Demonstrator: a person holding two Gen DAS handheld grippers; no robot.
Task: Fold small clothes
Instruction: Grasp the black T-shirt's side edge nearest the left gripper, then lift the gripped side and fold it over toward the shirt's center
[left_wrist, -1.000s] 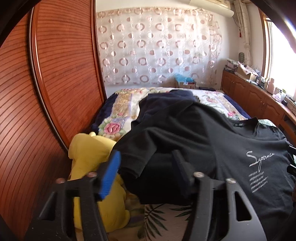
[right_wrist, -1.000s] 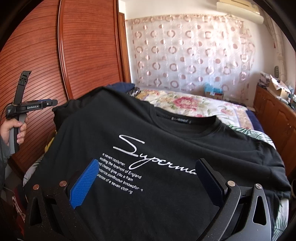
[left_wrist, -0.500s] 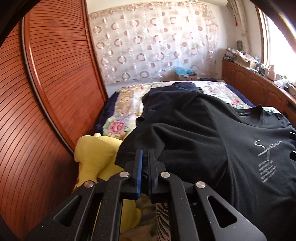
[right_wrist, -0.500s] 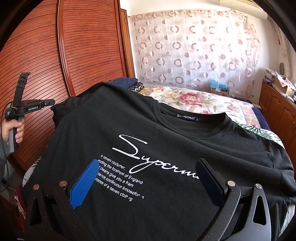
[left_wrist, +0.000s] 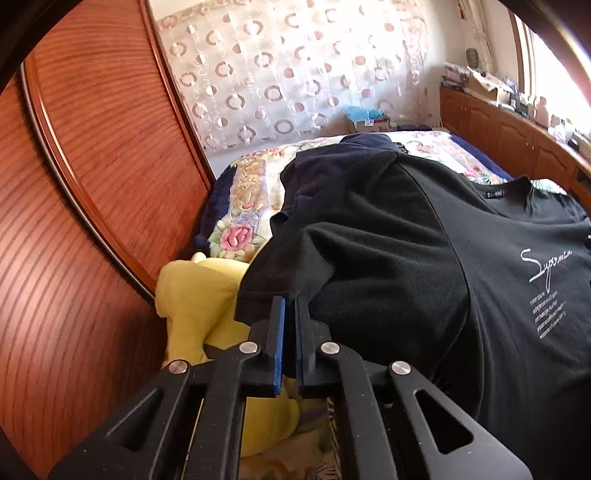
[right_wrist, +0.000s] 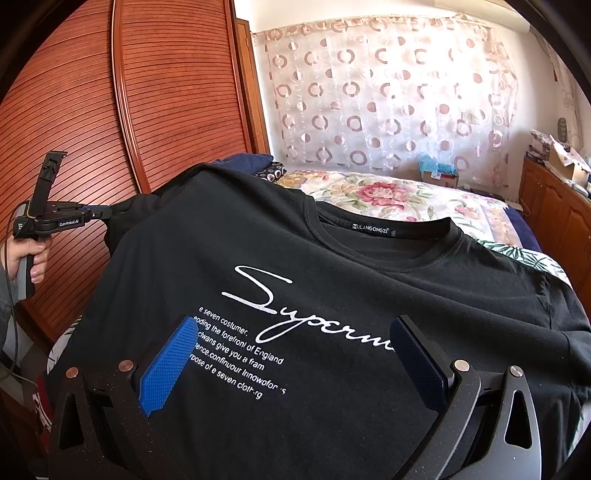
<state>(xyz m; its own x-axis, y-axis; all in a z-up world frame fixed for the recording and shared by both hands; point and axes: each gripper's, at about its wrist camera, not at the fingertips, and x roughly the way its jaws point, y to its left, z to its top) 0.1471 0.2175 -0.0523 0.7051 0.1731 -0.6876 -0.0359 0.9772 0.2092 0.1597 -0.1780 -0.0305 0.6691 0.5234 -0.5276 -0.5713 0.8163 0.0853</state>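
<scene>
Fabric sits pinched in the left gripper (left_wrist: 290, 317): its two black jaws with blue pads have just closed nearly together on the hem of the left sleeve of a black cotton T-shirt (left_wrist: 424, 258) printed with white script lettering. From the right wrist view the same gripper (right_wrist: 105, 214) shows at the far left edge of the shirt, gripped by a hand (right_wrist: 26, 258) in front of the wardrobe.

The right gripper (right_wrist: 295, 354) hangs over the chest print, jaws spread wide, one textured blue pad (right_wrist: 166, 365) to the left of the lettering and the darker one to the right; I cannot tell whether the pads touch the cloth.

The T-shirt (right_wrist: 332, 277) lies front up across the near end of a bed with a floral quilt (right_wrist: 373, 195), collar toward the far side, the right sleeve draped off to the right. A yellow plush toy (left_wrist: 195, 295) rests just left of the pinched sleeve, against a reddish-brown slatted wooden wardrobe (left_wrist: 92, 184). Beyond the bed hangs a sheer curtain with ring patterns (right_wrist: 388, 92), and wooden cabinets (left_wrist: 498, 133) cluttered with boxes line the right wall.
</scene>
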